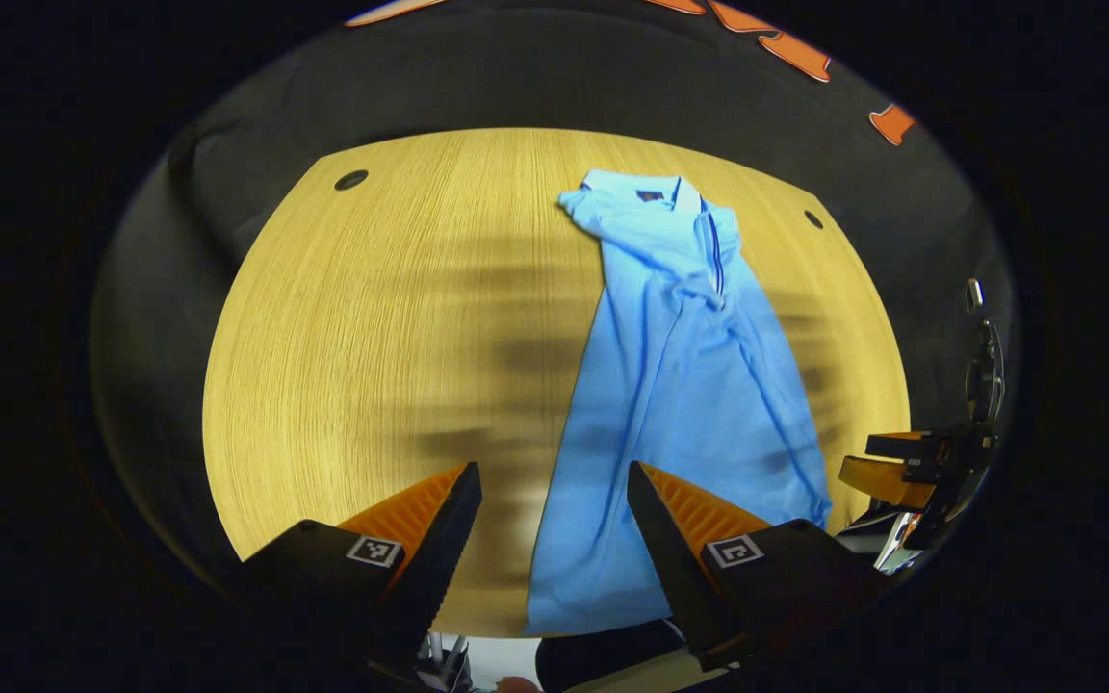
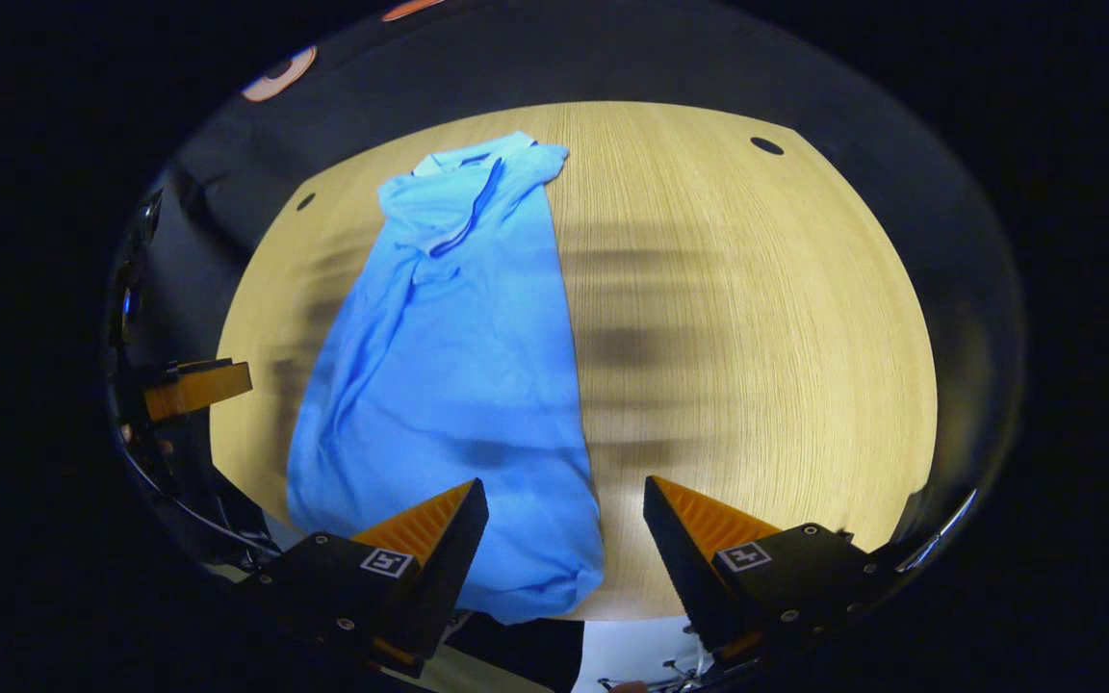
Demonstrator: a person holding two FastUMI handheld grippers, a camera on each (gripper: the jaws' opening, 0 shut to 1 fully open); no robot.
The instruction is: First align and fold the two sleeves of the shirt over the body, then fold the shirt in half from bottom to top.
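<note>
A light blue polo shirt (image 1: 680,385) lies lengthwise on the round wooden table (image 1: 372,337), collar at the far end, hem at the near edge, both sleeves folded in over the body. My left gripper (image 1: 554,481) hovers open above the shirt's near left edge. In the right gripper view the same shirt (image 2: 449,385) stretches from the far collar to the near hem, and my right gripper (image 2: 564,496) stands open above its near right corner. Nothing lies between either pair of fingers. The other gripper (image 1: 930,462) shows at the right edge of the left gripper view, and the other gripper (image 2: 193,385) at the left edge of the right one.
The table has small dark holes near its far rim (image 1: 350,180) (image 2: 766,145). Black cloth walls surround the table. Bare wood extends left of the shirt in the left gripper view and right of it (image 2: 757,337) in the right gripper view.
</note>
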